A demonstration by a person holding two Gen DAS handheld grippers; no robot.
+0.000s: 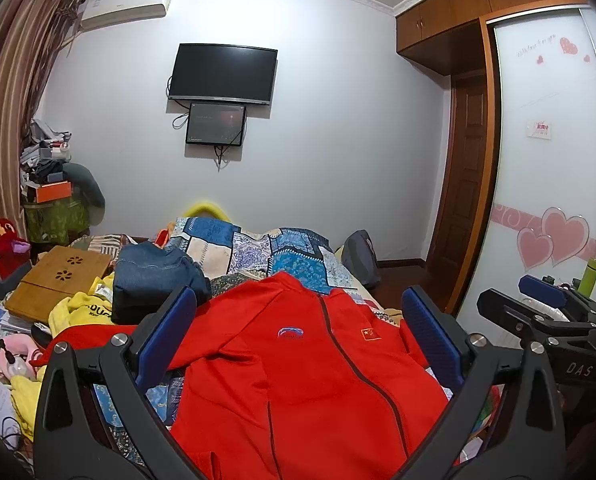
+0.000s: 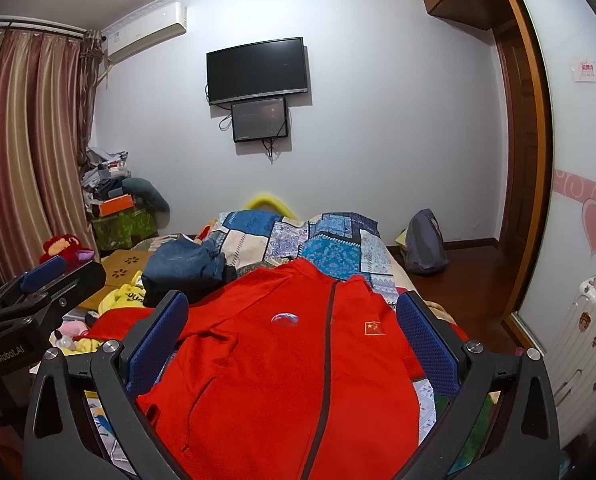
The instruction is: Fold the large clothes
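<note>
Left gripper: your jaws stand wide apart, nothing between the blue pads, held above the garment.

Right gripper: same condition, jaws spread, nothing gripped, poised beside the left one.

Red jacket: the task's thing. It lies front-up on the bed under both grippers, dark zip closed, collar toward the far wall. One sleeve trails off to your left, and the fabric is rumpled near that shoulder.

Risks, as a judgement:
- A pinch made now may catch only the top layer, so the front lifts and the back stays down.
- The patterned quilt lies right under the jacket; a deep bite could gather it too.
- The left sleeve runs toward the yellow garment and other clutter, and may snag or drag it along.
- The far hem lies below the frame, so you cannot tell how flat it lies.

Bed: crowded. Folded jeans sit just beyond the jacket's left shoulder; a wooden lap tray lies farther left among papers.

Room: pale wall with a dark television, a smaller screen below it, air conditioner above left, striped curtains, wardrobe with heart decals, white suitcase.
</note>
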